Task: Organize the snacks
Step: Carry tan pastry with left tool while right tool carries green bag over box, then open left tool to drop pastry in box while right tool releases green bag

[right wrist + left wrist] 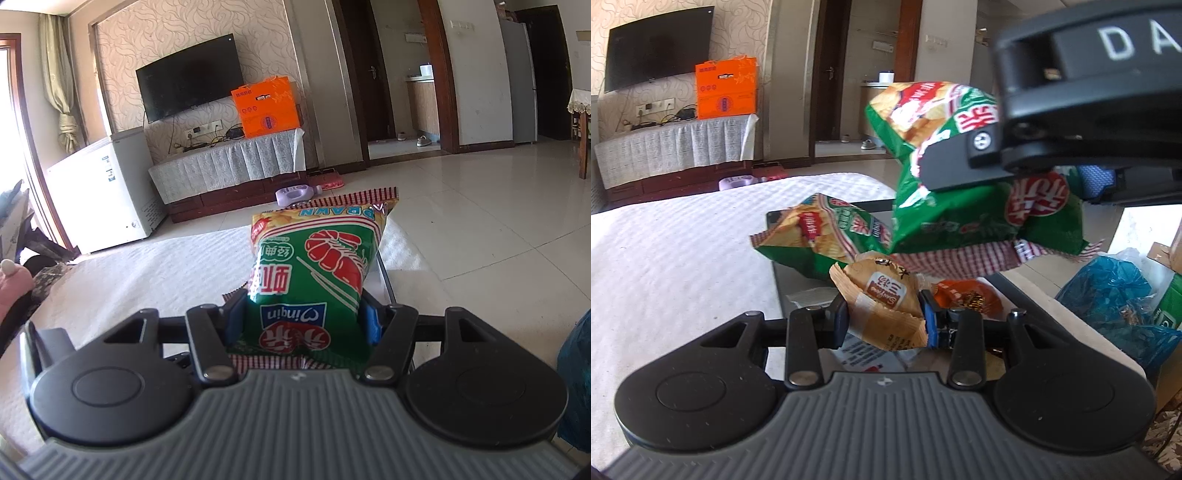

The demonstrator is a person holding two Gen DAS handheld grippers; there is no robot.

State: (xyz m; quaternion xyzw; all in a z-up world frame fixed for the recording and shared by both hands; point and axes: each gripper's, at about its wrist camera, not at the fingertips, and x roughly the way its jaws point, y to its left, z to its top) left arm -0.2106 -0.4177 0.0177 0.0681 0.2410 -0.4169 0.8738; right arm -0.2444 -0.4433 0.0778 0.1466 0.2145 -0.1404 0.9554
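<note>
My left gripper [884, 319] is shut on a small tan snack packet [882, 302], held just above a dark tray [777, 284]. A green chip bag [827, 232] lies on the tray, and an orange packet [967, 295] lies beside the tan one. My right gripper [301, 321] is shut on a green prawn cracker bag [317, 273] and holds it in the air. That bag [960, 177] and the right gripper [964, 173] also show in the left wrist view, above the tray at the upper right.
The tray sits on a table with a white cloth [683, 251]. A blue plastic bag [1115, 295] and boxes stand at the table's right. A TV cabinet with an orange box [266, 107], a white freezer [107, 188] and tiled floor lie beyond.
</note>
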